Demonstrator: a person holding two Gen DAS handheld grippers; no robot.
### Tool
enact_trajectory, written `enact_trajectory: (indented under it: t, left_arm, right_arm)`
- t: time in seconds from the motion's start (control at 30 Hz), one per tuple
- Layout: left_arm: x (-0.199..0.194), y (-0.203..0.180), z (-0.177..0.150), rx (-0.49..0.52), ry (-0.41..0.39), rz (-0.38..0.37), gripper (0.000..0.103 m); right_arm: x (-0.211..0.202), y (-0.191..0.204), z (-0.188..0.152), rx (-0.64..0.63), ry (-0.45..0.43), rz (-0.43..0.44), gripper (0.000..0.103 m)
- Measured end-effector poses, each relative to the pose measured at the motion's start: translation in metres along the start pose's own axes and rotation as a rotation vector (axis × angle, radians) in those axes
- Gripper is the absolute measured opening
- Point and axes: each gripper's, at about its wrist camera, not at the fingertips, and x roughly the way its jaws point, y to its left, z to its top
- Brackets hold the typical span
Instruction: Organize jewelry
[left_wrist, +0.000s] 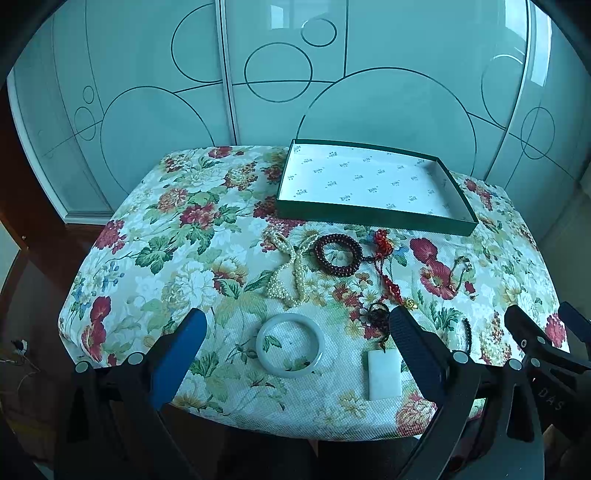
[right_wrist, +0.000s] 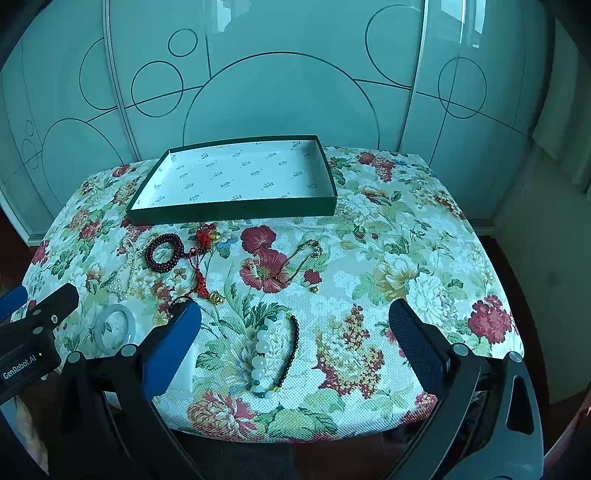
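Floral tablecloth (left_wrist: 155, 236) before glass wardrobe doors (left_wrist: 147, 74); both tongs (left_wrist: 295, 332) (right_wrist: 295, 325) spread, empty

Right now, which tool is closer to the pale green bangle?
Left. The left tool hangs open right over the jade bangle, which lies between its fingers. The right tool is off to the bangle's right, above the white-bead bracelet.

We see the tray (left_wrist: 373, 218) at the far side of the table (left_wrist: 147, 236), nothing in it. Just near of it lie the pearl strand (left_wrist: 290, 271) to the left, the bead coil (left_wrist: 338, 254) beside it, and the knotted cord (left_wrist: 386, 266) to the right. Nearer lie the bangle (left_wrist: 290, 344) and, right of it, the flat pendant (left_wrist: 384, 374). Farther right lies the mixed bead bracelet (right_wrist: 275, 352), with the thin chain (right_wrist: 291, 262) beyond it.
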Motion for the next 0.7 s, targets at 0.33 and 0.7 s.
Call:
enact_trajectory:
  t: [0.33, 0.7]
  left_arm:
    - [0.0016, 0.0008, -0.0021, 0.0, -0.001, 0.0, 0.098]
    - [0.0008, 0.0006, -0.0024, -0.001, 0.0, 0.001, 0.098]
  right_arm:
    - [-0.0001, -0.0007, -0.0011, -0.001, 0.001, -0.001, 0.101]
    - [-0.0005, -0.0017, -0.0002, -0.001, 0.003, -0.001, 0.101]
